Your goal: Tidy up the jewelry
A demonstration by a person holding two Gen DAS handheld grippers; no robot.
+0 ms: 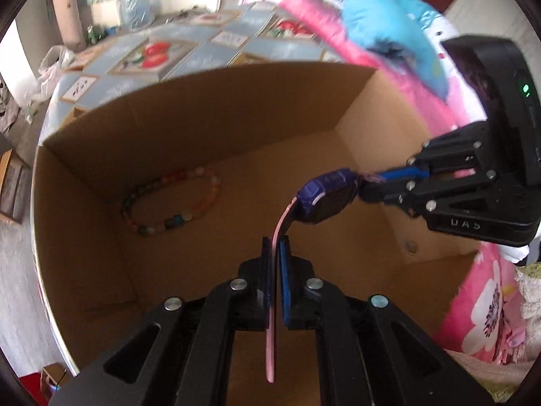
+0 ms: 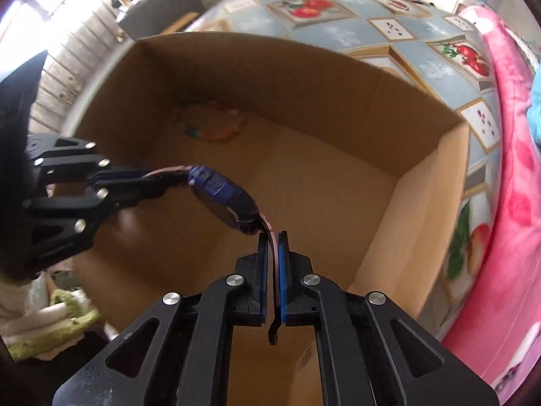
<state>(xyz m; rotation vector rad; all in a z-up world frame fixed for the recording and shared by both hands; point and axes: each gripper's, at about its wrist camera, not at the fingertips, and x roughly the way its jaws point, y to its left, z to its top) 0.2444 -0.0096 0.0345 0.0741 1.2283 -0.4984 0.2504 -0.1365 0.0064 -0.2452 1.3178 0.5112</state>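
Observation:
A wristwatch (image 1: 326, 196) with a dark blue case and pink straps hangs stretched between both grippers above an open cardboard box (image 1: 189, 108). My left gripper (image 1: 275, 243) is shut on one pink strap, which runs back between its blue pads. My right gripper (image 1: 370, 182) comes in from the right, shut on the other strap. In the right wrist view the watch (image 2: 223, 196) curves from the left gripper (image 2: 159, 181) to my right gripper (image 2: 273, 237), shut on its strap. A bracelet of coloured beads (image 1: 172, 201) lies on the box floor; in the right wrist view the bracelet (image 2: 213, 120) is blurred.
The box (image 2: 436, 155) stands on a table with a blue fruit-patterned cloth (image 2: 341, 30). A pink sleeve (image 1: 321, 17) and a blue glove (image 1: 392, 27) reach over the box's far right corner. Pink flowered fabric (image 2: 514, 182) lies at the right. A small round thing (image 1: 410, 246) sits low on the right box wall.

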